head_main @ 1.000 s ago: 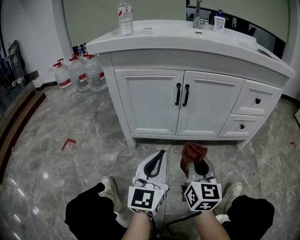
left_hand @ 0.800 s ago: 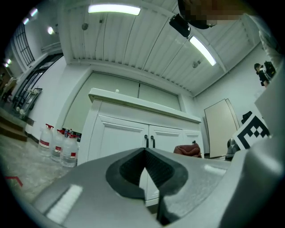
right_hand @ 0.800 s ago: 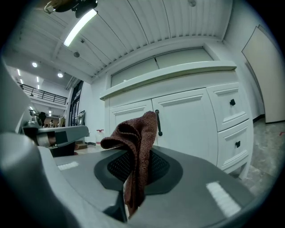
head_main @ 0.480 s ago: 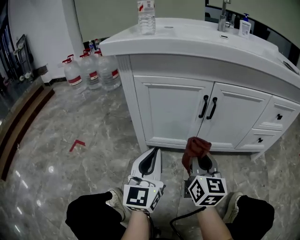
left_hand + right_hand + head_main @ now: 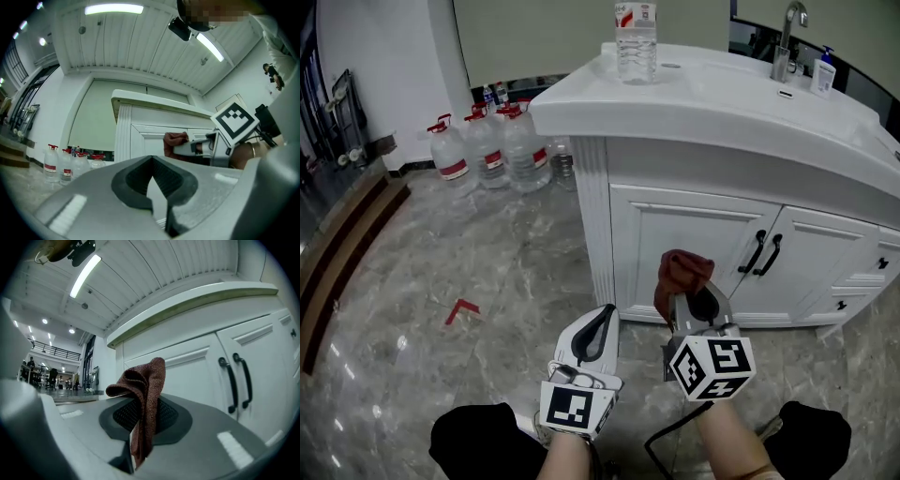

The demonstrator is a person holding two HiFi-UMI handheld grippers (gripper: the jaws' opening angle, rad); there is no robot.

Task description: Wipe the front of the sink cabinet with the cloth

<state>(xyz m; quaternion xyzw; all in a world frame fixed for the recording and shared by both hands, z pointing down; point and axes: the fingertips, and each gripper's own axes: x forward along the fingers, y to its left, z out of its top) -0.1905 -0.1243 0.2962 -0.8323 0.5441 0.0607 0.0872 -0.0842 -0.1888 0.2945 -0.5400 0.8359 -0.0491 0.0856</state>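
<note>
A white sink cabinet (image 5: 694, 248) with two doors and black handles (image 5: 761, 253) fills the right half of the head view. My right gripper (image 5: 686, 292) is shut on a reddish-brown cloth (image 5: 680, 275), held in front of the cabinet's left door, a little short of it. The cloth (image 5: 143, 394) hangs folded from the jaws in the right gripper view, with the door handles (image 5: 238, 380) to its right. My left gripper (image 5: 602, 328) is shut and holds nothing, low beside the cabinet's left corner. The left gripper view shows the cloth (image 5: 176, 139) and the cabinet (image 5: 140, 136) ahead.
Several large water jugs (image 5: 487, 145) stand on the marble floor left of the cabinet. A water bottle (image 5: 636, 42), a tap (image 5: 786, 37) and a soap bottle (image 5: 821, 73) are on the countertop. A red mark (image 5: 461, 310) lies on the floor.
Both grippers and the view have shifted left along the cabinet, from in front of the door handles to near its left corner. The cloth stays gripped.
</note>
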